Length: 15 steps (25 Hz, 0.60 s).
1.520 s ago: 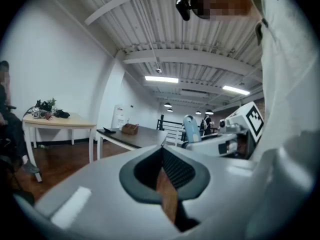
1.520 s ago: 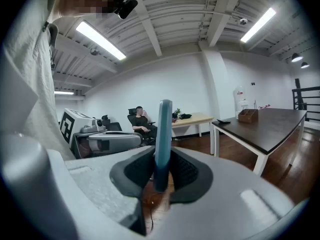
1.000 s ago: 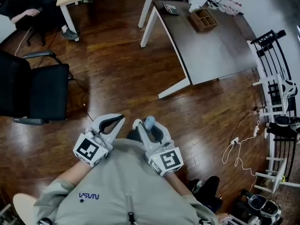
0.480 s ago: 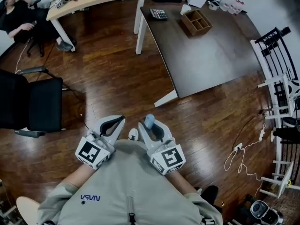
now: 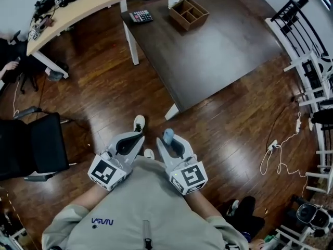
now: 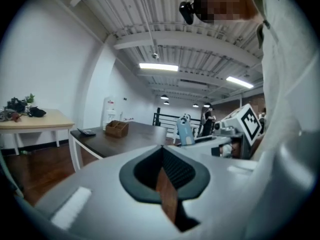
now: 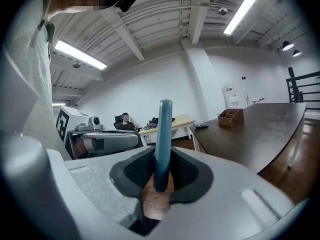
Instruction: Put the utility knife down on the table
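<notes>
**A:** Where is the utility knife (image 5: 167, 134)?

**B:** In the right tongs (image 5: 169, 141), clamped between the pads, with its blue handle poking out past the tips. It hangs over the wooden floor (image 5: 99, 87), close to the person's grey sweatshirt (image 5: 140, 212). It is well short of the near corner of the dark table (image 5: 218, 56).

**A:** And the left tongs (image 5: 139, 137)?

**B:** Closed on nothing, just beside the right pair. The left gripper view shows only a thin sliver of floor between the pads.

**A:** What does the head view miss?

**B:** The ceiling, with its ribbed panels and strip lights (image 7: 80, 55), shows in both gripper views. The right gripper view also catches a seated person (image 7: 125, 118) beyond the pale desk (image 7: 181, 120). The left gripper view sees the knife side-on, standing out of the other pair.

**A:** And from above?

**B:** You get the layout of the tabletop. A wooden box (image 5: 188, 13) with compartments sits by the far edge, and a calculator (image 5: 141, 16) sits at the far left corner. Only this view has the black chair (image 5: 31, 147) at left and the white cable (image 5: 276, 158) on the floor at right. It also shows a black rack (image 5: 299, 20) past the table's right edge and a shoe (image 5: 139, 123) ahead of the tongs.
</notes>
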Each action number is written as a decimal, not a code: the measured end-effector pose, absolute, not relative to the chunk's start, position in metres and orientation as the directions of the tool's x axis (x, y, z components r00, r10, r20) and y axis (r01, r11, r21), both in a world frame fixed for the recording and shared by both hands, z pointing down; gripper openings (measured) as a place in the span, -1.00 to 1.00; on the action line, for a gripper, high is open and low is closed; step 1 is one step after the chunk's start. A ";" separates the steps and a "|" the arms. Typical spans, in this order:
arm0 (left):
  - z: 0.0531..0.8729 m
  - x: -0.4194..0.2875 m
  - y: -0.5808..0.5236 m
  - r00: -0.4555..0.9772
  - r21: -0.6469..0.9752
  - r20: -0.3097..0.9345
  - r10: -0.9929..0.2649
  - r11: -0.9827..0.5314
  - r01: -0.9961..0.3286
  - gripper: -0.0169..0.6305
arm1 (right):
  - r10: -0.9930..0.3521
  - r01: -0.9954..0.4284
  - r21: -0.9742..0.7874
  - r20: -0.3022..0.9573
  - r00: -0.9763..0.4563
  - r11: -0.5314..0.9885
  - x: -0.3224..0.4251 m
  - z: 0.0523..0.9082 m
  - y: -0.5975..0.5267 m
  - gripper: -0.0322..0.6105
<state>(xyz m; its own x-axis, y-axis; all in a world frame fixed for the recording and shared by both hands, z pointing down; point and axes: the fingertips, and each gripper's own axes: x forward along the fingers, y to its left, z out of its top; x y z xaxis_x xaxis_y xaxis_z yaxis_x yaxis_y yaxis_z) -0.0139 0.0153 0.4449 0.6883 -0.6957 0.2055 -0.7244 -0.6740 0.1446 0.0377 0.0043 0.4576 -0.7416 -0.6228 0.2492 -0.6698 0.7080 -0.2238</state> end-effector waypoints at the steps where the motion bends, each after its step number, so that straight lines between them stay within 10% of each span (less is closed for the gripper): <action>1: 0.448 -0.010 0.006 0.702 0.145 0.207 -0.682 -0.688 -0.711 -0.95 | -0.635 -0.684 -0.218 0.256 -0.729 0.696 0.042 0.461 -0.003 -0.66; 15: 0.451 0.060 -0.187 0.876 0.238 0.175 -0.449 -0.844 -0.480 -0.95 | -0.799 -0.884 -0.153 0.382 -0.464 0.441 0.117 0.480 -0.173 -0.66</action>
<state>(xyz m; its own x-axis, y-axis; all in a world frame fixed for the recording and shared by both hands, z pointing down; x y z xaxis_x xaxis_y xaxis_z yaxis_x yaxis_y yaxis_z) 0.0605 -0.1872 0.4513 0.8761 -0.4492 0.1752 -0.4803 -0.8442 0.2379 0.1166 -0.1730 0.4797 -0.4644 -0.7990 0.3819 -0.8844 0.4408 -0.1533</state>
